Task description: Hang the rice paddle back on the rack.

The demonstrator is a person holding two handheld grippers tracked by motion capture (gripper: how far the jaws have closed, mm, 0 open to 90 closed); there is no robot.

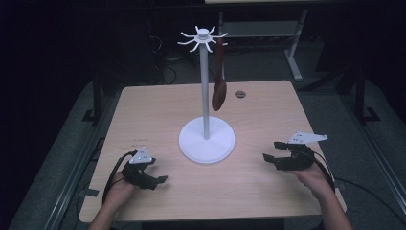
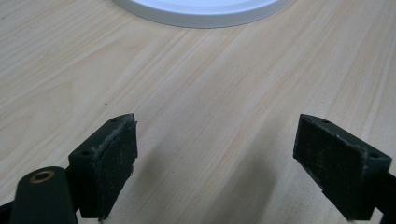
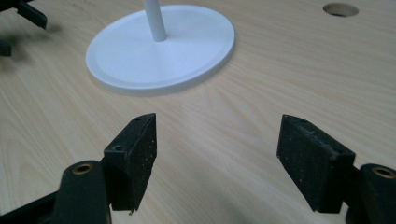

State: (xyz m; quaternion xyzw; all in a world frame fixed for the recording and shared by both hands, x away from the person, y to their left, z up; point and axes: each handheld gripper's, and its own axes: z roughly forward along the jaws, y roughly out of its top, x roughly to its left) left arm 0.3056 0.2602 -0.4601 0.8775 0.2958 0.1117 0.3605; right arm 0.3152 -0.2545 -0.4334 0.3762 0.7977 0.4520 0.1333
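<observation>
**Both grippers empty, stand between them**

The left gripper (image 2: 215, 154) has its jaws spread wide with only bare wood between them; the right gripper (image 3: 217, 158) is likewise wide apart and holds nothing. Both sit low over the table (image 1: 158, 110), the left at about 7 o'clock from the stand and the right at about 4 o'clock, each well apart from it.

Seen from the left gripper, the curved white edge of the stand's base (image 2: 201, 11) lies at 12 o'clock, with clear wood in between. From the right gripper, the base (image 3: 187, 56) lies at 11 o'clock with the pole (image 3: 155, 21) rising from it, and a round hole in the table (image 3: 340, 9) sits at 1 o'clock.

The stand (image 1: 206, 96) is white: a round flat base near the table's middle, a thin upright pole, and a ring of short hooks (image 1: 203, 38) on top. A dark reddish-brown spoon (image 1: 219, 79) hangs from a hook at the stand's 3 o'clock side, bowl downward, just beside the pole and clear of the table.
</observation>
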